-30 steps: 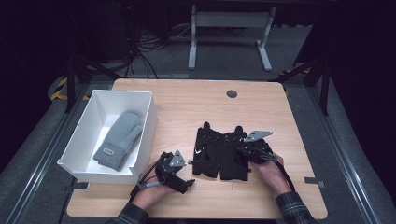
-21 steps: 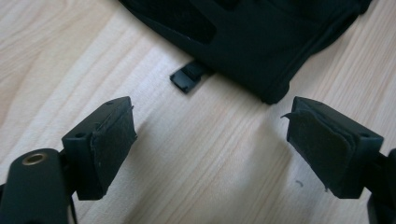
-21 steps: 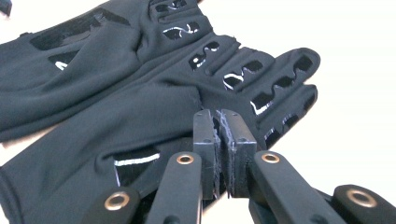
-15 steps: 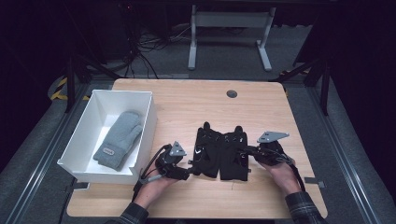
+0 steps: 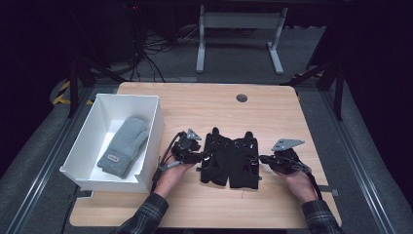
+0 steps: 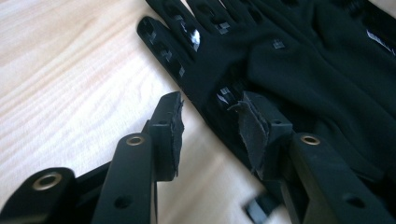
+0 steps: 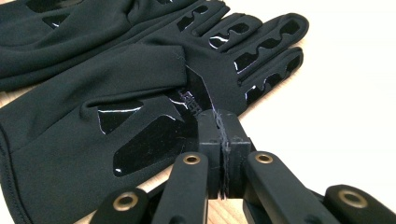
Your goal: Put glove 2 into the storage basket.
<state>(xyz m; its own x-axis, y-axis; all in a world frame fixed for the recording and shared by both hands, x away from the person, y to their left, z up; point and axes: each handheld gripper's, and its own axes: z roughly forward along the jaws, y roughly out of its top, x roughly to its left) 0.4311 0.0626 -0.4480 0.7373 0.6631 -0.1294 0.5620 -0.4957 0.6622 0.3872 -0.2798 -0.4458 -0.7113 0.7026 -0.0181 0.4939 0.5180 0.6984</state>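
Jaws of the left gripper (image 6: 210, 121) have just been closing, half-narrowed astride the black gloves' (image 5: 229, 158) edge, not yet pinching; right gripper (image 7: 219, 128) jaws pinched together at the gloves' right edge; grey mitten (image 5: 124, 146) already lies in the white box (image 5: 148, 134); the gloves are left to move.

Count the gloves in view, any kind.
3. Two black gloves lie side by side mid-table between the grippers: left black glove, right black glove. One grey mitten lies in the white box. Another could be hidden under it.
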